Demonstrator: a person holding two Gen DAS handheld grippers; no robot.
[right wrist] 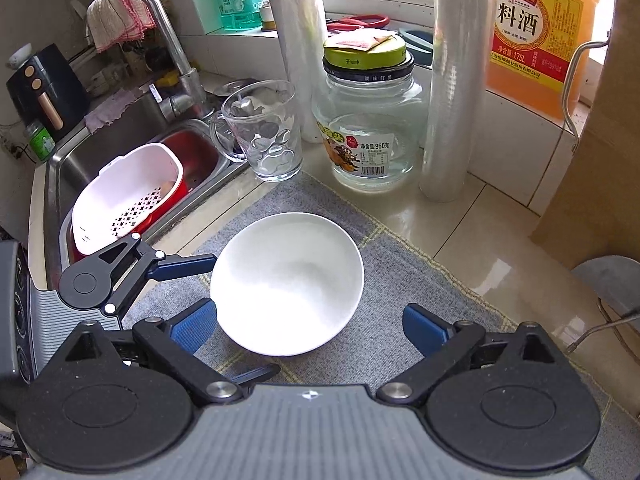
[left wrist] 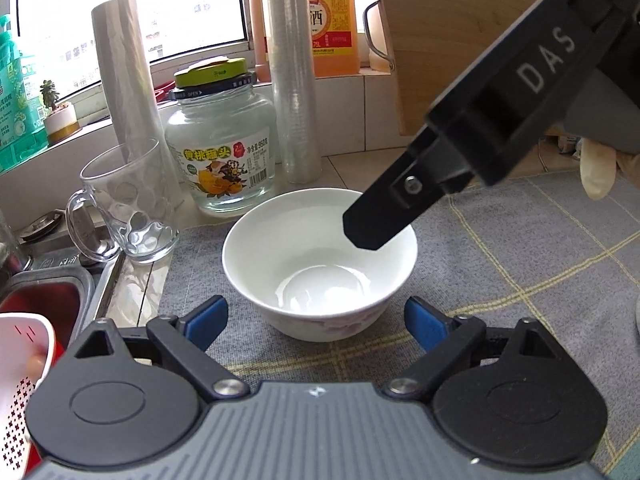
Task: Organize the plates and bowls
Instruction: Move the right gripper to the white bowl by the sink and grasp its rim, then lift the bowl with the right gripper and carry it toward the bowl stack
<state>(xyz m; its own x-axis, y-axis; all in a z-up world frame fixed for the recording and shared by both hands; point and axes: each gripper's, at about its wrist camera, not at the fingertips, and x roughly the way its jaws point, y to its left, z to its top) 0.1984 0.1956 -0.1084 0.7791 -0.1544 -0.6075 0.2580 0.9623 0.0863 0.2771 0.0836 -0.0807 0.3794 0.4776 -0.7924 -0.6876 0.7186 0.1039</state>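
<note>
Blue-padded fingers of the left gripper [left wrist: 316, 322] are seen spread wide at either side of a white bowl [left wrist: 320, 264], with nothing clamped between them; whether the pads touch its wall cannot be told. The right gripper [right wrist: 308, 328] is likewise held wide apart, the bowl [right wrist: 287, 282] lying between its fingers and unheld; in the left wrist view one of its black fingers [left wrist: 380, 216] is seen reaching over the bowl's far rim.

A grey checked mat [right wrist: 384, 320] is spread over the countertop, and the bowl is set on it upright, mouth upward, round with no long axis, and empty. A steel sink [right wrist: 120, 148] is seen left of the mat; a red basin [right wrist: 182, 190] lies in it, with a white perforated strainer basket [right wrist: 124, 196] tilted inside. An orange jug of cooking wine [right wrist: 536, 36] stands on the window ledge. Two tall rolls of clear film [right wrist: 452, 92] are stood upright behind the mat. Between them a glass jar [right wrist: 368, 132] with a green lid is placed; clear liquid appears to fill its lower part. Beside the sink a glass mug [right wrist: 264, 132] stands upright, empty.
</note>
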